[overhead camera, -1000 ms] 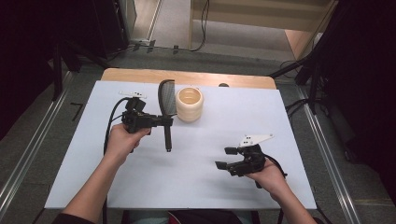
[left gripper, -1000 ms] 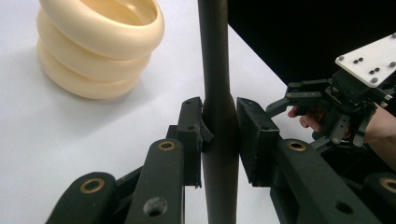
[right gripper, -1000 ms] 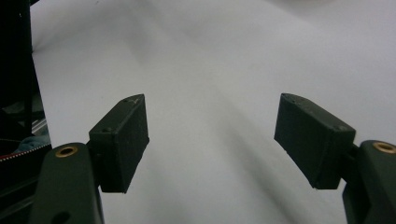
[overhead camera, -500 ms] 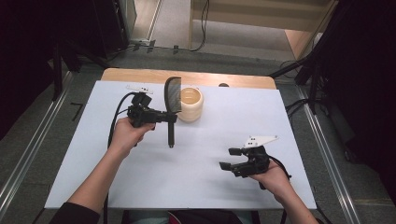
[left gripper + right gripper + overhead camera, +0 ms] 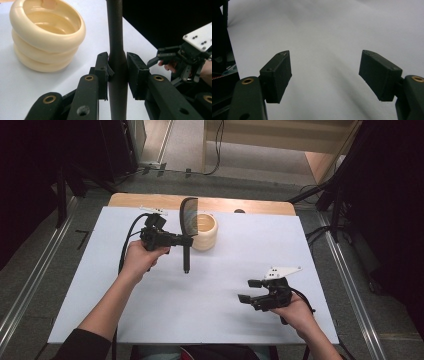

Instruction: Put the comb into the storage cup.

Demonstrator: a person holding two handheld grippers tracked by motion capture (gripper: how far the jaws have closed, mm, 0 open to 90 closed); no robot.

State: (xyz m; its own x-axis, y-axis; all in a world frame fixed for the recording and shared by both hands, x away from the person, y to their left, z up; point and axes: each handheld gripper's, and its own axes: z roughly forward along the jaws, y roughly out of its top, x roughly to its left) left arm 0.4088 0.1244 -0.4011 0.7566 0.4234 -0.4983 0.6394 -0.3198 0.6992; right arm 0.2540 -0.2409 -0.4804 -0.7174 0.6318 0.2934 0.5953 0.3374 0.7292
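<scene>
a lab recording bay: bare white table (image 5: 200, 310) ringed by floor rails (image 5: 30, 295), loose cables (image 5: 217, 150) and dark stands (image 5: 62, 190).

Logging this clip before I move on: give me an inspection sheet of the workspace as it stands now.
Surface: white table top, wooden edge at the far side.
Job's things: black spatula held upright off the table, blade up; cream ribbed holder standing beside it.
Clutter: small dark spot on the far wooden edge, too small to tell.
Grippers: left gripper shut on the spatula's handle; right gripper open, nothing between the jaws, low over the table.
Cables: one trailing from each gripper; more on the floor beyond.
Surroundings: dark stands, floor rails, wooden furniture behind.
</scene>
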